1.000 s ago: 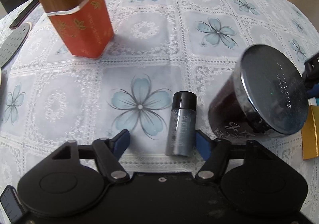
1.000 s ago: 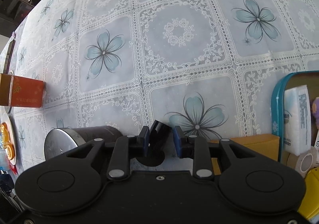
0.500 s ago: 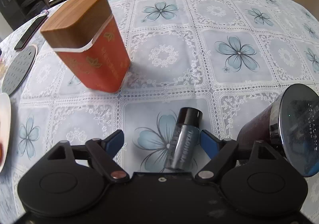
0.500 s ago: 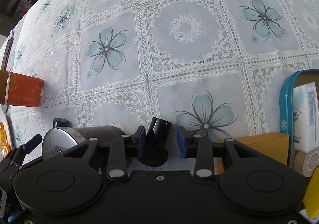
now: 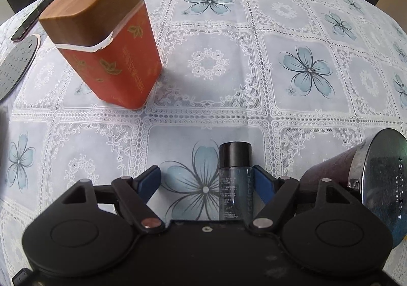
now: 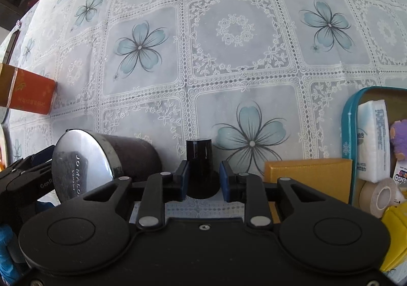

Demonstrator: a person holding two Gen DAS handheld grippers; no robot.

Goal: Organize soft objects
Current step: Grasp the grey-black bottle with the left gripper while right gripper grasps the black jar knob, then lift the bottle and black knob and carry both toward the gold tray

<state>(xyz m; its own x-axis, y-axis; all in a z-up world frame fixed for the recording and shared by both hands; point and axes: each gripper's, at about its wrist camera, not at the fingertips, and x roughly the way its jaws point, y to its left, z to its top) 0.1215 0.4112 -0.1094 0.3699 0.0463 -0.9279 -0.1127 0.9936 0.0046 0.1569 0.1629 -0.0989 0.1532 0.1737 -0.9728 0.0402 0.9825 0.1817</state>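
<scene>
Standing between the closing pads of the left hand-held gripper, the small bottle should be centred first; the right hand-held gripper is clamped on a black cap.

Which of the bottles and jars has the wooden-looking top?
The tall orange tin, standing alone at the far left. Its lid is brown like wood. The small grey bottle has a black cap, and the dark jar has a shiny silver lid.
</scene>
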